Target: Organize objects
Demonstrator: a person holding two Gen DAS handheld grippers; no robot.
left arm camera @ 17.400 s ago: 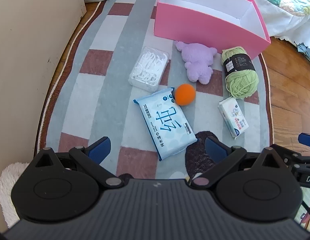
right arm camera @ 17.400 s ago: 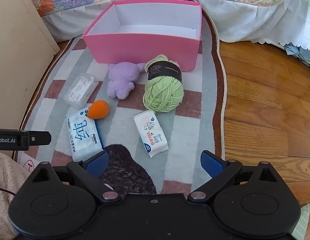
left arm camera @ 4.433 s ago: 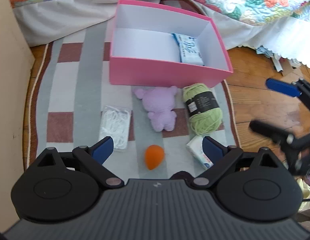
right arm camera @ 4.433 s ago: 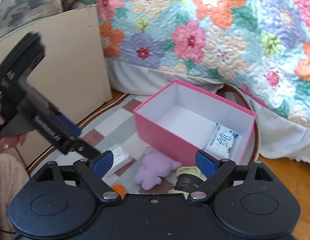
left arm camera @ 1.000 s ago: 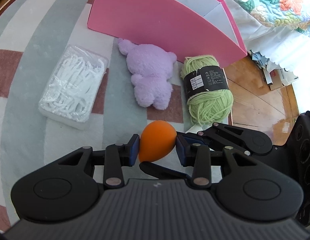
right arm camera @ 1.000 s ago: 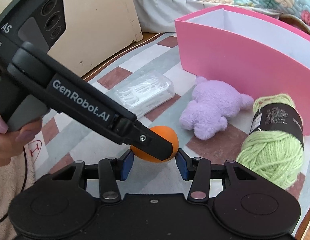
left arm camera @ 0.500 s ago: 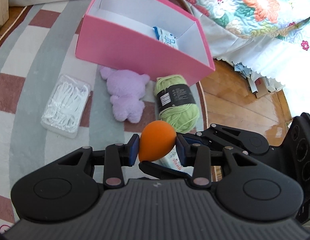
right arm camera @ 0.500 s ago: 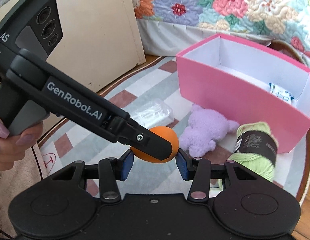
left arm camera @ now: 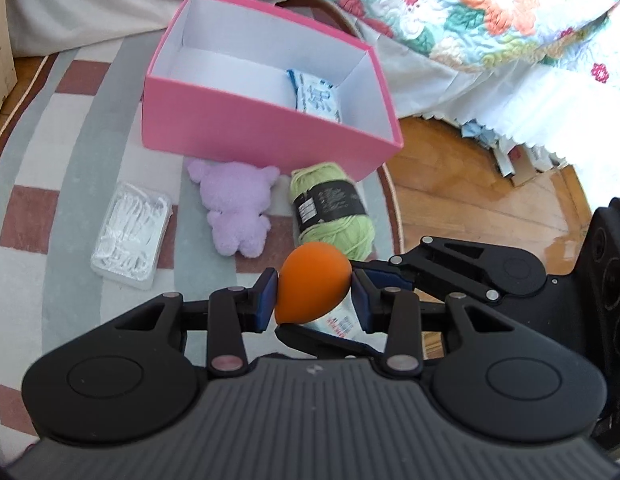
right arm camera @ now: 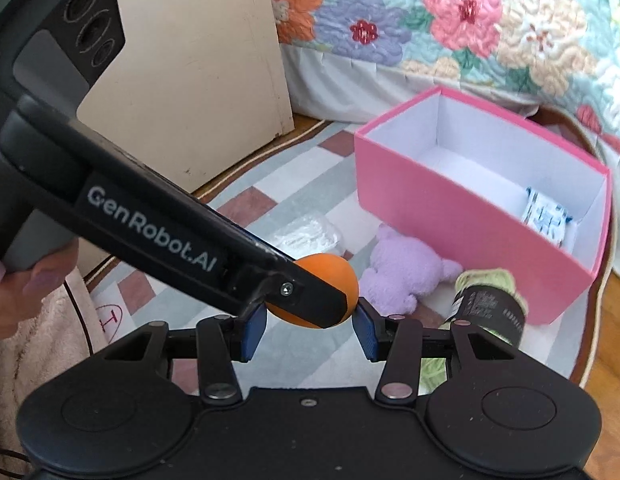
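Evidently both grippers had hold of the same orange sponge point(left arm camera: 310, 284): the left gripper point(left arm camera: 313, 300) had its blue fingers point(left arm camera: 266, 300) pressed against the sponge's sides at center frame, lifted above the rug point(left arm camera: 62, 136). In the right wrist view the right gripper point(right arm camera: 308, 330) sat w/ its fingers point(right arm camera: 254, 330) closed against the sponge point(right arm camera: 342, 276) too, low center, w/ the left one's black finger crossing in front from the upper left. Pink box point(left arm camera: 262, 120) stood in the upper middle of the left view, w/ a blue-white wipes pack point(left arm camera: 316, 96) inside at its right end. Just below the box lay a purple plush point(left arm camera: 238, 212) and green yarn point(left arm camera: 334, 208), side by side; a clear floss pick case point(left arm camera: 130, 236) lay at mid left. Small tissue pack point(left arm camera: 338, 320) was partly hidden under the sponge.
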